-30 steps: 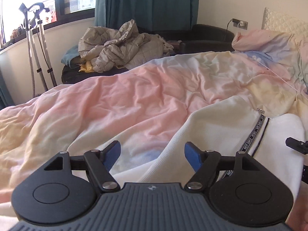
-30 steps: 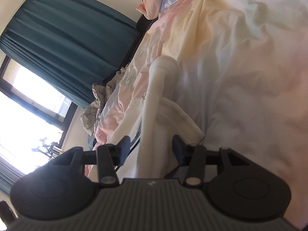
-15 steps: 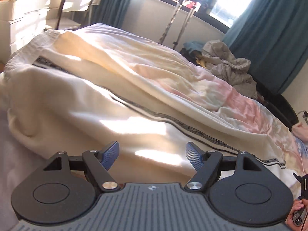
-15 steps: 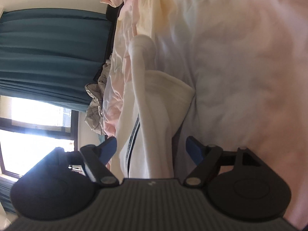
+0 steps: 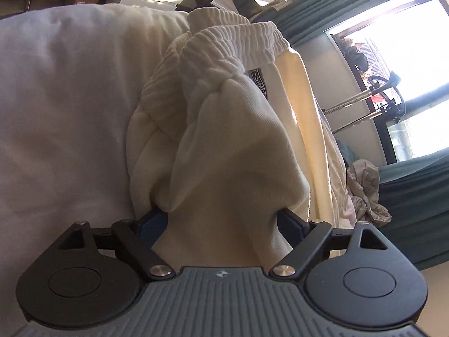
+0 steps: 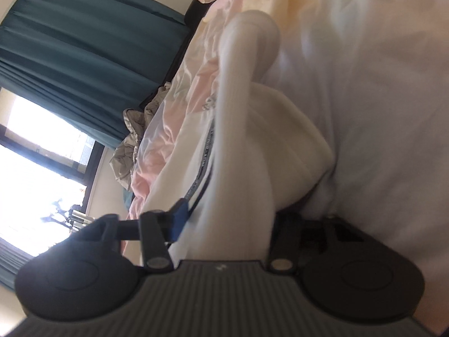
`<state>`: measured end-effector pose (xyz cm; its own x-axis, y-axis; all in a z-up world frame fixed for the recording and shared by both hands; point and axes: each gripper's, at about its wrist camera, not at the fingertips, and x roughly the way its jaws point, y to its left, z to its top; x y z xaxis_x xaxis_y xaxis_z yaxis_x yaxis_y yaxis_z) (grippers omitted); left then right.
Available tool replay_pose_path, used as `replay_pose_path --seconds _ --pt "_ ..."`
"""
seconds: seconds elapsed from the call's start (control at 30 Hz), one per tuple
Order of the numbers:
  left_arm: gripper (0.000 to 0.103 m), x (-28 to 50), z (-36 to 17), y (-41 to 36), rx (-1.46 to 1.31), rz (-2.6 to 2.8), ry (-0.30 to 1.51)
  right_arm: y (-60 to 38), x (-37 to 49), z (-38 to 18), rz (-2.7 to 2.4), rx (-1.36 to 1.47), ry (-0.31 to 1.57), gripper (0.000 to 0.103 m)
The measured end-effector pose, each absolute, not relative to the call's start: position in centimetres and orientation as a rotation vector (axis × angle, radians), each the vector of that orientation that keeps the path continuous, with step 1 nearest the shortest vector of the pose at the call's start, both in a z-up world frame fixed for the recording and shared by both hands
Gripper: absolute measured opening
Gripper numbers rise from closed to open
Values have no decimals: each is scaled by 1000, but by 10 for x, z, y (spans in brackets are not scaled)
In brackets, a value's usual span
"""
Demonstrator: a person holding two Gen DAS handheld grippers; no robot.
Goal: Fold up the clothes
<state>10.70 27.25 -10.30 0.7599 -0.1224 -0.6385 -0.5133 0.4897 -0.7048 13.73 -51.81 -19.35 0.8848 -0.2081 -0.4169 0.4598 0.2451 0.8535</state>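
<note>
Since a second ago, our left gripper point(image 5: 221, 219) has swung from the pastel duvet point(image 6: 350, 70) to the cream trousers point(image 5: 224, 146), rolling so that the window point(image 5: 404, 56) now stands on its side. It points downward at the bunched cloth near the ribbed waistband point(image 5: 238, 45). Its jaws are opening wide, the fabric bulging between them and against the blue pads point(image 5: 153, 223). Our right gripper point(image 6: 224, 219), also angled down, has its jaws closing on the trousers' other end, cloth pressed between its fingers. A label behind the waistband reads "SIMP", the rest hidden. The striped side tape point(image 6: 203, 165) carries lettering too blurred to read.
</note>
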Motion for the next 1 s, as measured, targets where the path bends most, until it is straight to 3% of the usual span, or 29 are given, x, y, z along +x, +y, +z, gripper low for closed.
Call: replay_pose_path --seconds 0.1,0.37,0.7,1.0 --pt "88 89 -98 274 -1080 263 653 -522 133 -186 -468 1246 199 14" --pt "88 38 -78 280 -1079 315 587 -489 115 -86 -465 946 -2 13" --pt "88 52 -70 268 -906 403 638 -524 91 -175 -591 1197 258 14" --pt "88 91 -49 167 -441 243 581 -517 100 -162 -569 1023 280 15"
